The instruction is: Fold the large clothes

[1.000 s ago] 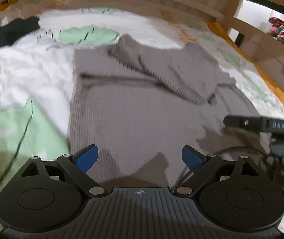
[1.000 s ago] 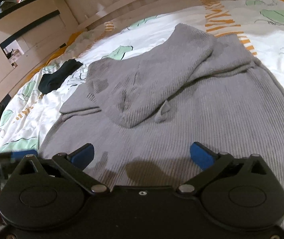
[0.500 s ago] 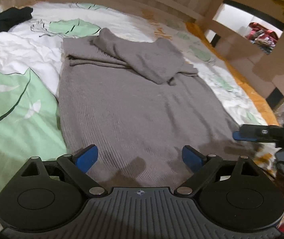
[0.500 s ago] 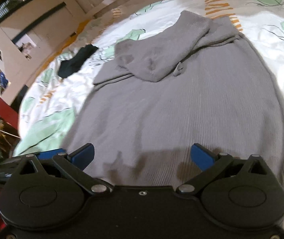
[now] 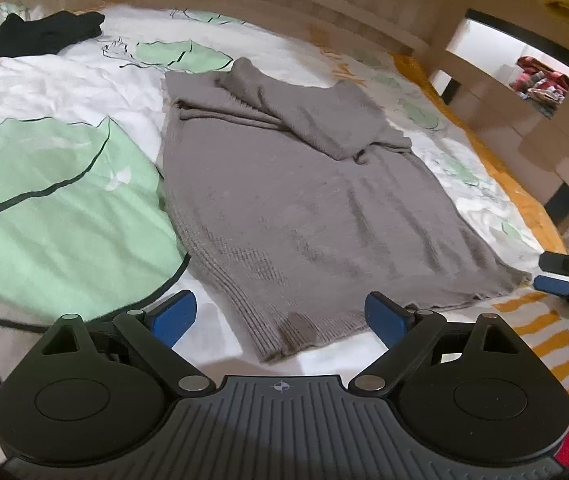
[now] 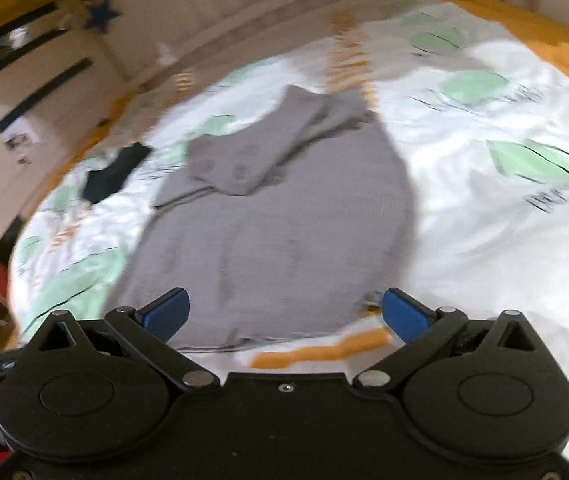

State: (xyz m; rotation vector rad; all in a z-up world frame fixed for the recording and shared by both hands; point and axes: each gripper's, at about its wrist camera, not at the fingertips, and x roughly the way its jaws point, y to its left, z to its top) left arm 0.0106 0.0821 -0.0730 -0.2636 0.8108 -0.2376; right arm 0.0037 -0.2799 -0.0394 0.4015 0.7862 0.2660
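Observation:
A grey knitted sweater (image 5: pixel 304 208) lies flat on the bed, its sleeves folded across the chest at the far end and its ribbed hem nearest me. My left gripper (image 5: pixel 282 316) hovers open just short of the hem's left corner, nothing between its blue pads. The right wrist view is blurred: the same sweater (image 6: pixel 284 232) stretches away, and my right gripper (image 6: pixel 284 312) hangs open above the hem's near edge, holding nothing. One blue fingertip (image 5: pixel 554 285) of the right gripper shows at the right edge of the left wrist view, beside the hem's right corner.
The bedcover (image 5: pixel 56 216) is white with green leaf shapes and orange stripes. A black garment (image 5: pixel 44 34) lies at the far left of the bed. A wooden bed frame (image 5: pixel 496 92) and shelves run along the right; a headboard crosses the back.
Both grippers have drawn back from over the sweater's body toward its hem, so the whole garment and the near bedcover now show. Both stayed open and empty.

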